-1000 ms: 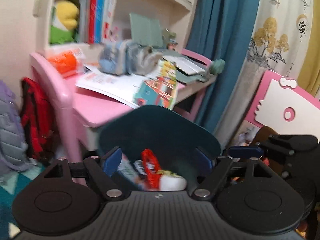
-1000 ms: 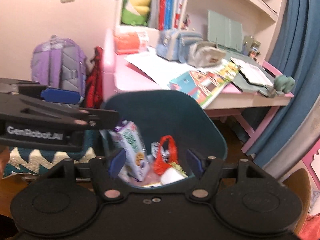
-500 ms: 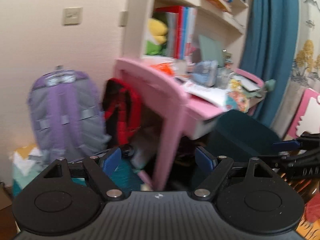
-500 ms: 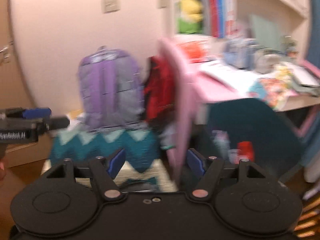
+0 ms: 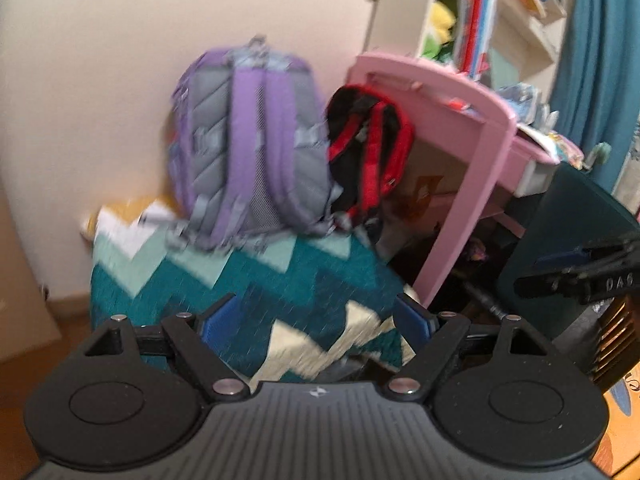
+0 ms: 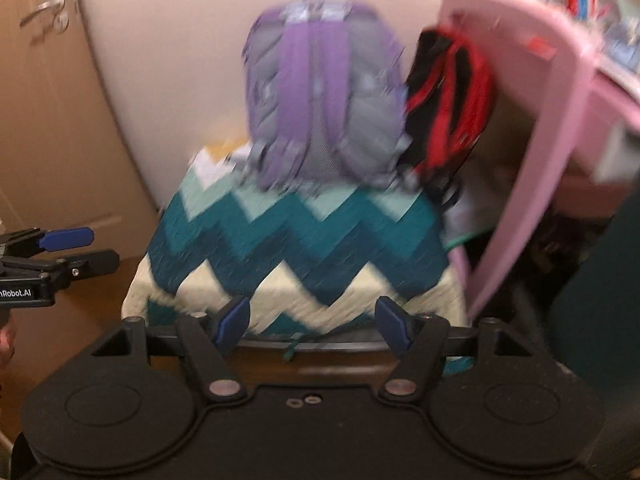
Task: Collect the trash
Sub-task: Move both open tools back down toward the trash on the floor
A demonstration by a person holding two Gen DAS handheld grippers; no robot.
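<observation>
Two backpacks, one purple (image 5: 248,140) and one red-black (image 5: 370,152), stand at the far edge of one zigzag rug (image 6: 304,248). Left gripper (image 5: 316,320) and right gripper (image 6: 314,318): jaws released, empty.

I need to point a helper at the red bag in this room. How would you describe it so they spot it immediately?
Start at the pink desk against the wall. On the desk's outer side panel, just right of the big purple and grey backpack that stands on the zigzag teal rug, hangs the red and black bag. It is the smaller, darker one, with bright red straps.
</observation>
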